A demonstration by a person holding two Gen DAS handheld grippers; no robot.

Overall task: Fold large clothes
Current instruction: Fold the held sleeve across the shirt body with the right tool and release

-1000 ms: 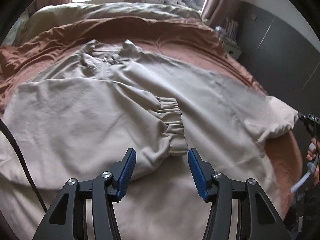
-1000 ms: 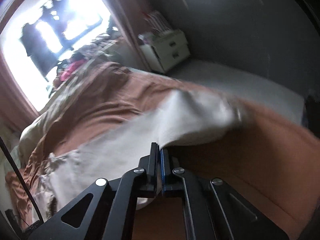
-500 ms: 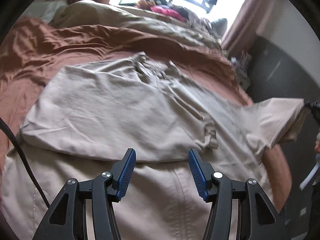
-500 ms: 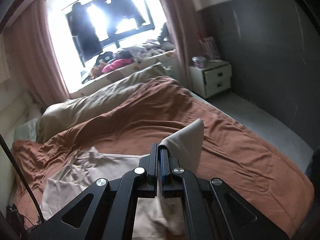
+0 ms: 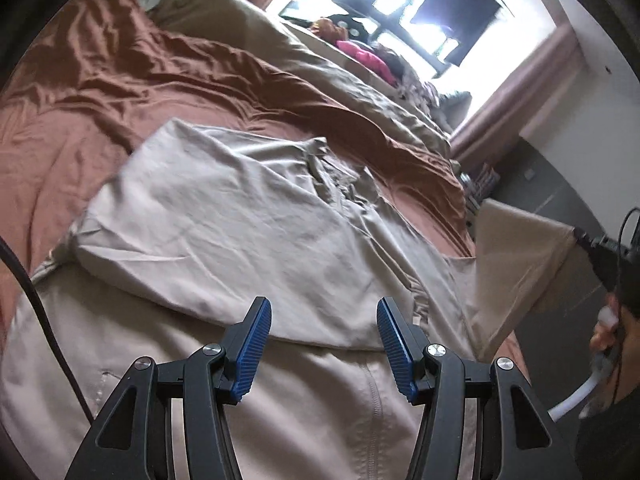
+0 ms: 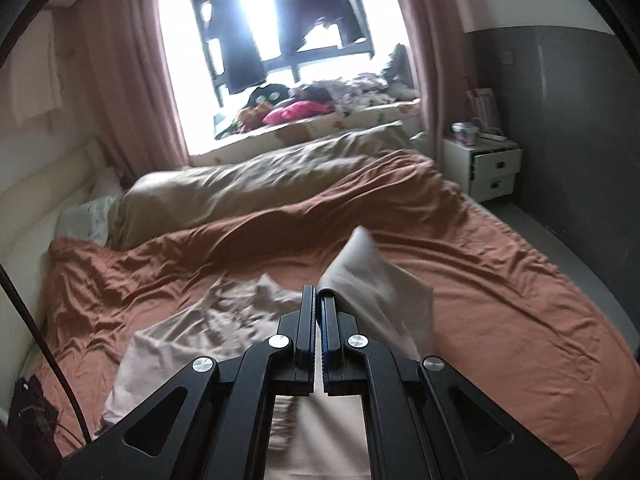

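Right gripper (image 6: 319, 300) is clamped shut on a corner of the beige garment (image 5: 240, 216), its blue pads pressed together w/ the cloth pinched between them; the lifted flap (image 6: 376, 280) rises toward 1 o'clock of the jaws, blurred. From the left wrist cam that same flap (image 5: 516, 264) stands up off the bed at 3 o'clock, w/ the right gripper's black nose (image 5: 600, 248) on its far corner and a person's hand (image 5: 608, 328) below it. Left gripper (image 5: 324, 346) hangs w/ its jaws apart, nothing between the 2 blue pads (image 5: 252, 348), above the garment's lower part where a zipper line (image 5: 374, 408) runs toward 6 o'clock. Rest of the garment lies spread on the rust-brown bedspread (image 5: 80, 92), 1 folded layer on top, crumpled collar area (image 5: 340, 176) toward 12 o'clock. Tan duvet (image 6: 260, 176) is bunched at the far side of the bed. White nightstand (image 6: 490, 168) at 2 o'clock in the right cam: top drawer pulled partway out, contents can't be seen; small items on top, too small to tell. Window ledge (image 6: 320, 120) holds a heap of clothes incl a pink piece (image 6: 296, 112). Black cable (image 5: 40, 320) crosses at 9 o'clock in the left cam
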